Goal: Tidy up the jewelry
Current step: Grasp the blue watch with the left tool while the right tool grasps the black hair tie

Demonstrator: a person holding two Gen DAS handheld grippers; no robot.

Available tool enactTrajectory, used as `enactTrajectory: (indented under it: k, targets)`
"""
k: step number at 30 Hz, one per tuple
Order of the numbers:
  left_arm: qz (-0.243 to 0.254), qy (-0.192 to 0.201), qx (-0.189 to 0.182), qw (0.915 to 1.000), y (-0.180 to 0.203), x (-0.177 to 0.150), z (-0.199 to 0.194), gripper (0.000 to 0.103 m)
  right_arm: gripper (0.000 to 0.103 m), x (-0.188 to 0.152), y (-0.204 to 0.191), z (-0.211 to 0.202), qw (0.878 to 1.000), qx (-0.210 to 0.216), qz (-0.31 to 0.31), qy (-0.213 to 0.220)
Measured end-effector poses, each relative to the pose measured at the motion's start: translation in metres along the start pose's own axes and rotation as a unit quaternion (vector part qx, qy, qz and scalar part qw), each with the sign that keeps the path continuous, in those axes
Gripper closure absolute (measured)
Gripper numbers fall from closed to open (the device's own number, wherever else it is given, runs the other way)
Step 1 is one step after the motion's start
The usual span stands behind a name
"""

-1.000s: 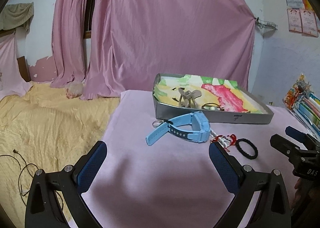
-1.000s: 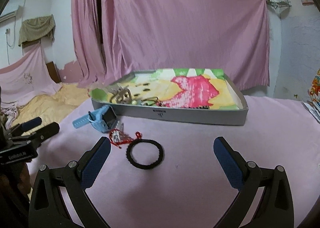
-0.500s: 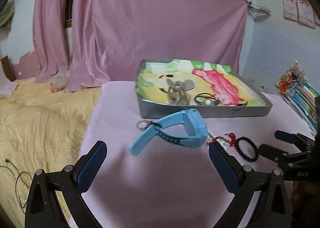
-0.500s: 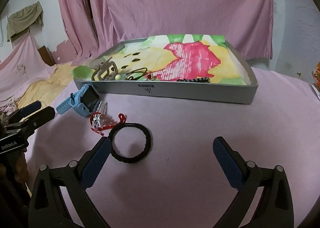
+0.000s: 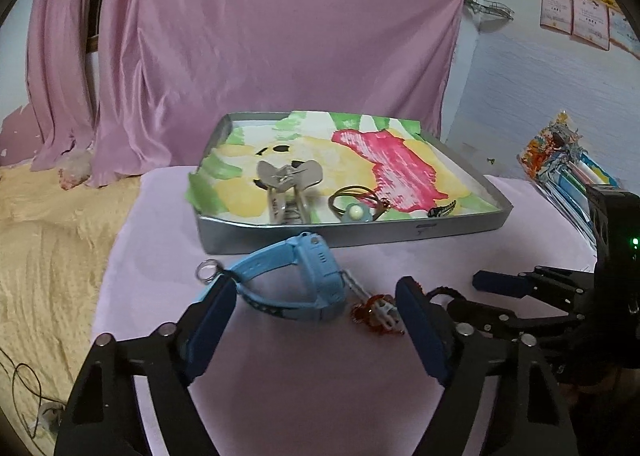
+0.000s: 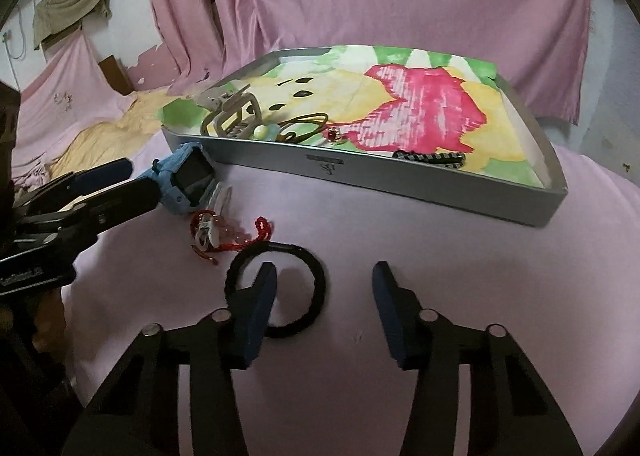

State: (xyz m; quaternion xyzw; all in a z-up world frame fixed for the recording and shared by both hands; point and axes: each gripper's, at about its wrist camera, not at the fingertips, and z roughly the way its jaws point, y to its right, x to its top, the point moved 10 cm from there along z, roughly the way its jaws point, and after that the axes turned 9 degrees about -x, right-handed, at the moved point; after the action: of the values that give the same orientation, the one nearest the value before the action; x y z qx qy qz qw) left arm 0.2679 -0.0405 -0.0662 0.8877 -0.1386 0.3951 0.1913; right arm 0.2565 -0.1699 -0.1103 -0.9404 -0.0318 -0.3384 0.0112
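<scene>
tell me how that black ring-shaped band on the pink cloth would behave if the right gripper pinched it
The black band looks thin and textured like an elastic, so it would probably flex and sag rather than hold its circle. It seems light. Lying flat on the cloth, it likely won't roll, though the right gripper might push it before catching it.

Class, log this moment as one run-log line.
left gripper: open, at blue watch | right gripper: open, over black bracelet | tray: partly filled

**Hidden / unclear bits**

Black ring (image 6: 276,288): near arc behind right gripper (image 6: 324,310) finger (image 6: 256,316). Watch (image 5: 298,282) strap end behind left gripper (image 5: 316,332) finger (image 5: 208,330). Tray (image 6: 420,185) logo too small to read.
</scene>
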Motion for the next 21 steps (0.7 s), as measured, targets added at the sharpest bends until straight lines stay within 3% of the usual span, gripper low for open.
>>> enactTrajectory:
  k: [7, 18, 21]
  targets:
    - [-0.01, -0.025, 0.0, 0.9996, 0.0, -0.001, 0.014, 0.048, 0.07, 0.003, -0.003, 0.002, 1.0, 0.005, -0.017, 0.0]
    - [-0.017, -0.043, 0.013, 0.9989, -0.005, -0.002, 0.022, 0.071, 0.093, 0.006, -0.007, 0.004, 0.999, 0.013, -0.04, 0.0]
    - [-0.021, -0.05, 0.011, 0.9985, -0.006, -0.002, 0.023, 0.072, 0.096, 0.006, -0.005, 0.004, 0.999, 0.02, -0.033, -0.001]
